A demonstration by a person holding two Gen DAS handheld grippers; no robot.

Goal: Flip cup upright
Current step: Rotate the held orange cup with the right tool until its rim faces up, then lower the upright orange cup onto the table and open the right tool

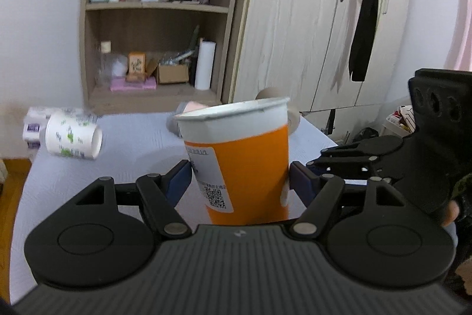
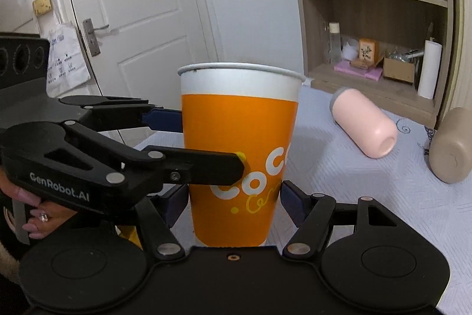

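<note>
An orange paper cup with a white rim band stands rim up, nearly upright, in the left wrist view [image 1: 244, 161] and in the right wrist view [image 2: 239, 152]. My left gripper [image 1: 240, 182] is shut on the cup, its blue pads pressing both sides; it also shows from the side in the right wrist view [image 2: 203, 140]. My right gripper [image 2: 233, 202] has its pads at the cup's lower sides and looks shut on it. In the left wrist view the right gripper [image 1: 354, 158] reaches in from the right.
The pale blue tabletop [image 2: 354, 182] carries a pink cup [image 2: 364, 123] and a tan cup [image 2: 451, 146], both on their sides. A white patterned cup [image 1: 73, 136] lies on its side at the left. A wooden shelf unit [image 1: 156, 19] stands behind the table.
</note>
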